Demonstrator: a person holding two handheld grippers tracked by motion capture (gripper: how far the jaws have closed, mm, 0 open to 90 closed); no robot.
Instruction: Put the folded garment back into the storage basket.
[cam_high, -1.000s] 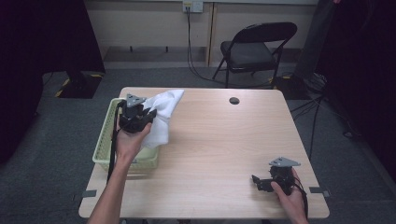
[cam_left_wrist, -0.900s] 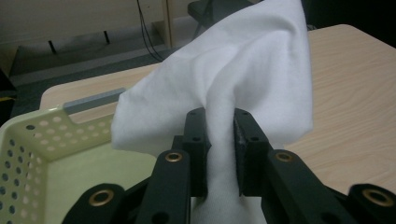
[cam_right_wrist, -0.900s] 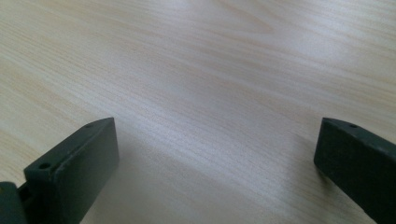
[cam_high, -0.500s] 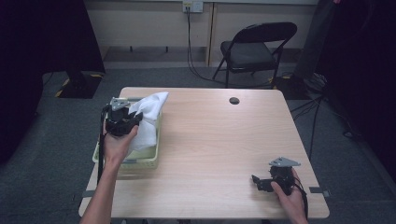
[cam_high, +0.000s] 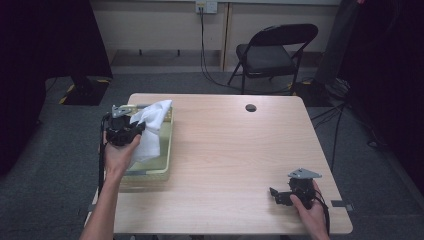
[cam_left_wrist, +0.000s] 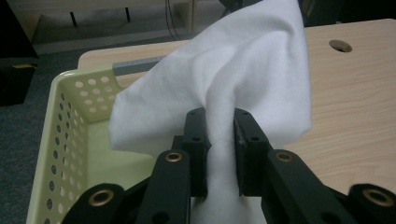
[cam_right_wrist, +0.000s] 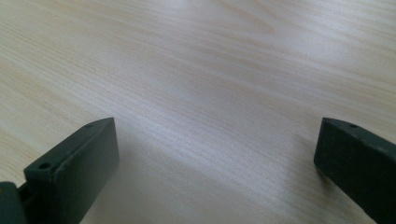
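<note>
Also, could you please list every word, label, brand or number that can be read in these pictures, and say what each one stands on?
None can be read. The white cloth, the pale yellow basket, the wooden table, the folding chair and the black tongs bear no print that shows. The wall socket is too small and blurred to tell any marking.

One white cloth (cam_high: 150, 131). One pale yellow perforated basket (cam_high: 161, 170). One wooden surface (cam_high: 235, 165), with one round cable hole (cam_high: 251, 107). Two tools: left tool (cam_high: 131, 128), right tool (cam_high: 276, 195). One black folding chair (cam_high: 272, 52) behind. One wall outlet (cam_high: 206, 6), one cable (cam_high: 204, 50) hanging from it.
</note>
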